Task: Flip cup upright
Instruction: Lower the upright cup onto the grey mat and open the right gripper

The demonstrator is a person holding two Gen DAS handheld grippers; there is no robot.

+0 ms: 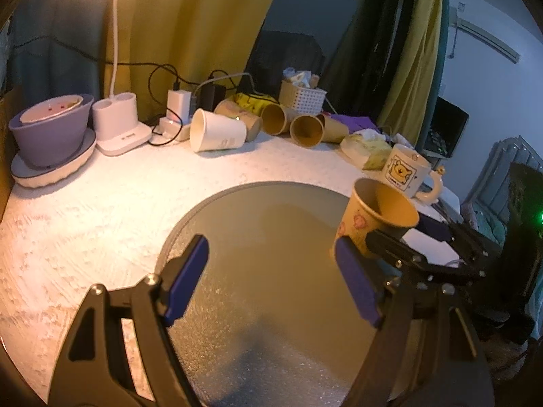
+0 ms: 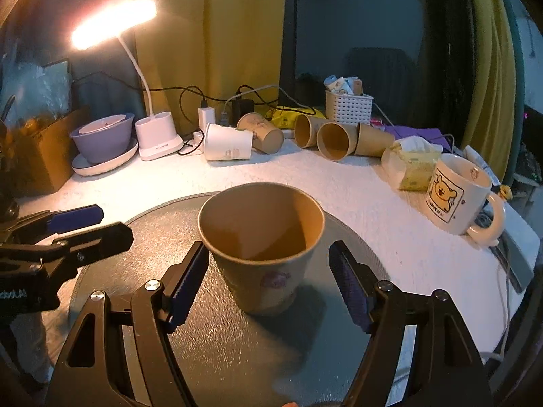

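On the round mat [image 2: 220,339] the cup [image 2: 261,247] stands upright between the right claw [image 2: 271,288], its jaws apart; withdrawing remains.

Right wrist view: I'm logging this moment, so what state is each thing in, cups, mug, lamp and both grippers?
paper cup: upright on the round mat, mouth up, not gripped
right gripper: open, fingers either side of the cup
left gripper: open, holding nothing
white cup: lying on its side
brown cups: lying on their sides
mug: upright
desk lamp: on
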